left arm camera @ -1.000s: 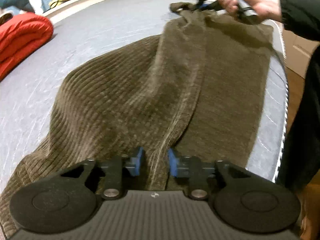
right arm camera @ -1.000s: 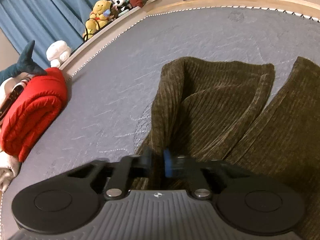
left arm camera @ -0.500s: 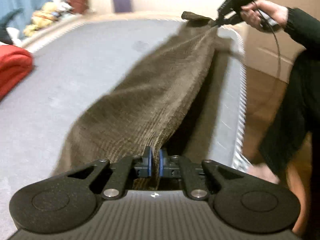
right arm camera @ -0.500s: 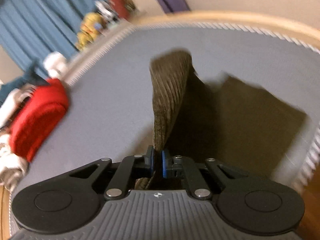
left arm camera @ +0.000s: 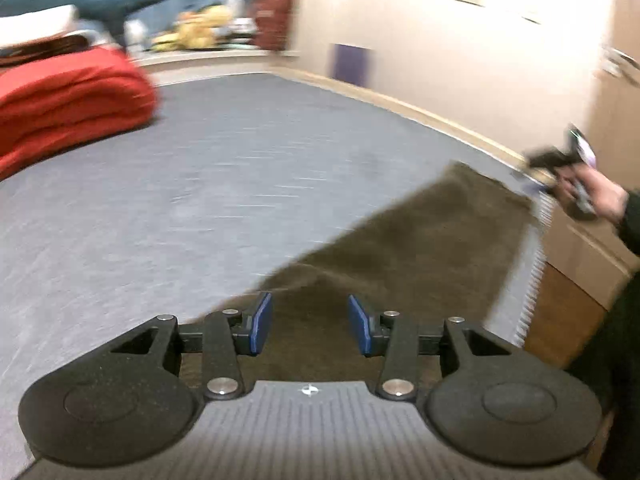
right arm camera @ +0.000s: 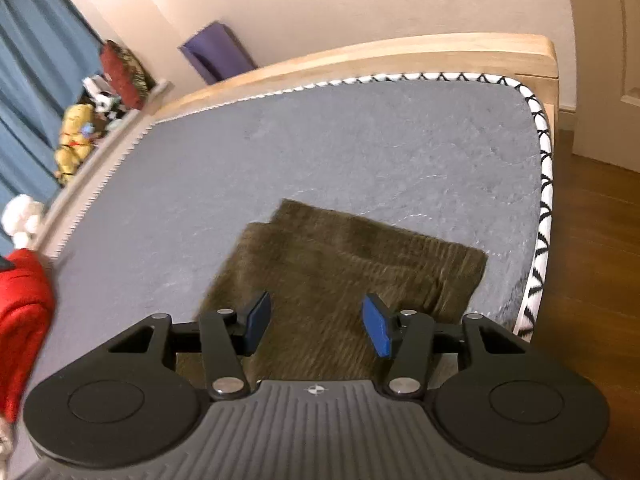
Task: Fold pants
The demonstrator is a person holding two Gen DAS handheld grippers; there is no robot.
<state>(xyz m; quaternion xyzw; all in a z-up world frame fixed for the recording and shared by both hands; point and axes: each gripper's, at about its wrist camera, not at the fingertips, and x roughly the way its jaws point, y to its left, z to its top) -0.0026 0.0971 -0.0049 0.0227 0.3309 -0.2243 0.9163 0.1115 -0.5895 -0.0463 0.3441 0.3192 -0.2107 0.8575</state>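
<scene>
Olive-brown ribbed pants (left arm camera: 424,240) lie folded lengthwise along the near edge of a grey mattress (left arm camera: 224,184). My left gripper (left arm camera: 310,322) hovers above one end of them, jaws opening, nothing between the blue pads. In the right wrist view the pants (right arm camera: 344,264) end in two stacked leg hems, the upper one set slightly aside. My right gripper (right arm camera: 316,326) hangs over that end, jaws opening, pads clear of the cloth. The right gripper (left arm camera: 560,160) and the hand holding it also show at the far end in the left wrist view.
A folded red blanket (left arm camera: 68,100) lies on the mattress's far left, with stuffed toys (right arm camera: 76,136) on a ledge behind. The wooden bed frame (right arm camera: 360,56) rims the mattress; wooden floor (right arm camera: 592,240) lies past the right edge. A dark-sleeved person (left arm camera: 624,320) stands beside the bed.
Both grippers were shut on the pants, lifting them taut in a fold. They have let go and opened; the pants now lie flat, folded leg over leg. Both grippers have lifted away.
</scene>
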